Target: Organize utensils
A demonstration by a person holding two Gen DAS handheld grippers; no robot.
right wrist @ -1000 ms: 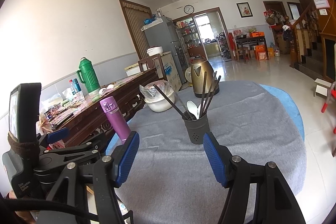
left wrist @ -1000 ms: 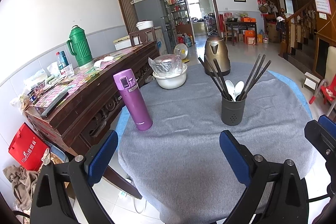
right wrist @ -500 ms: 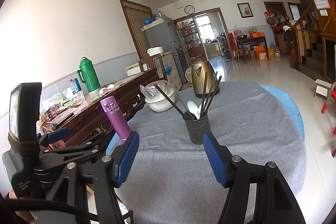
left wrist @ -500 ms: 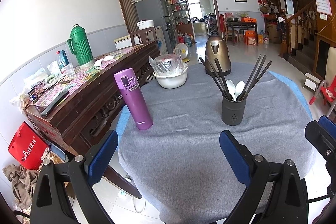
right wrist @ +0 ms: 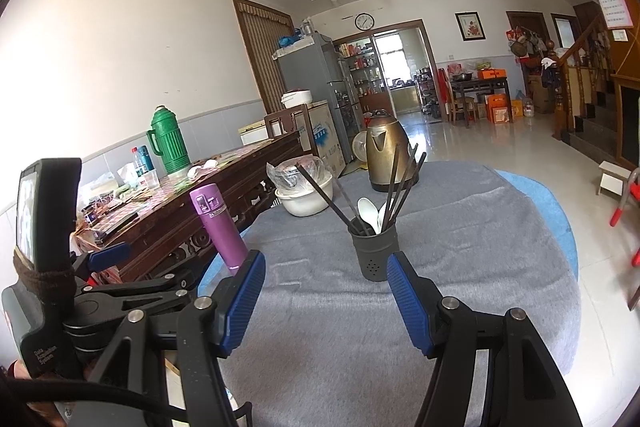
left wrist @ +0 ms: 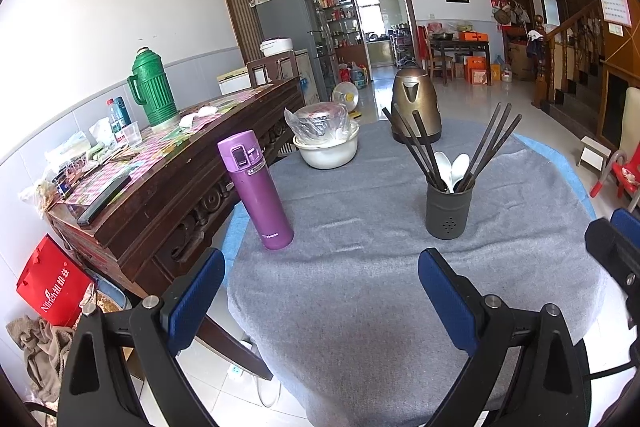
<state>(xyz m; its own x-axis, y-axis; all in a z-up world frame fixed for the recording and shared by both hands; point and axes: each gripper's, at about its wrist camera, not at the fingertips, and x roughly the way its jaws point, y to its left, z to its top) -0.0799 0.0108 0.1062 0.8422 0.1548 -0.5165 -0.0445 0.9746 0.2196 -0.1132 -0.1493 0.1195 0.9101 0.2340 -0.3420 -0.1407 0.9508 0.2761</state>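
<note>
Standing upright on the grey tablecloth point(right wrist: 460, 227), the utensil holder point(right wrist: 374, 253) is found dead ahead of the right gripper point(right wrist: 326, 301), nearer than the left gripper point(left wrist: 318, 293), both spread wide and empty.

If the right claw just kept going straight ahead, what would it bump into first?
Probably the gray utensil holder, which sits almost dead ahead between the open right claw fingers. Since the claw tilts downward, it might touch the gray tablecloth first; depth is unclear.
</note>
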